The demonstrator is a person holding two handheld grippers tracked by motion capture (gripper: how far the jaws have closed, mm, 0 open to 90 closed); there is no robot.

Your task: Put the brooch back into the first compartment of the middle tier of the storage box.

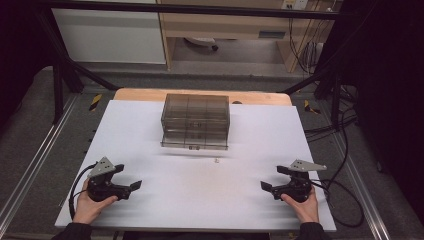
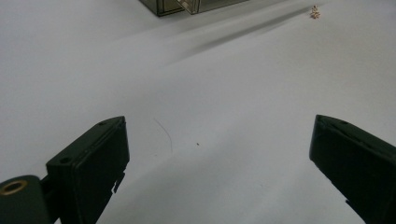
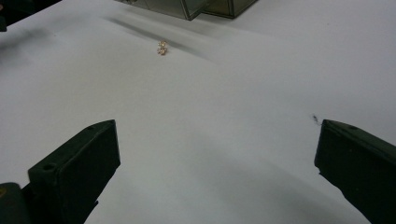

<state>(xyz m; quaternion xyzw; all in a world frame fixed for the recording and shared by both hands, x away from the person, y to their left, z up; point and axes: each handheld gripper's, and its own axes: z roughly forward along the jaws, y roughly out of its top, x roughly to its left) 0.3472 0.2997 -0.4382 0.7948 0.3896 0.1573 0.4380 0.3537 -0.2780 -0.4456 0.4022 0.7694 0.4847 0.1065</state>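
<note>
Desk (image 1: 150,125): white sheet over wooden top, bare apart from items noted; grey floor and dark frame rails around it.
Smoky clear drawer box (image 1: 195,121): far centre of desk.
Left gripper (image 1: 136,184), right gripper (image 1: 265,186): near side of box, well apart, jaws spread wide, holding nothing.
Tiny gold trinket (image 1: 216,161): just in front of box.
Likely step: picking up trinket; approach low, centre jaws, close gently.

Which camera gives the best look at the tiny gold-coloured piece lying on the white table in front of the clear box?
The right gripper view: the small gold piece sits nearest there, clear enough to show a knobbly shape. In the left gripper view it is a small speck near the top edge. In the high view it is a pale dot.
</note>
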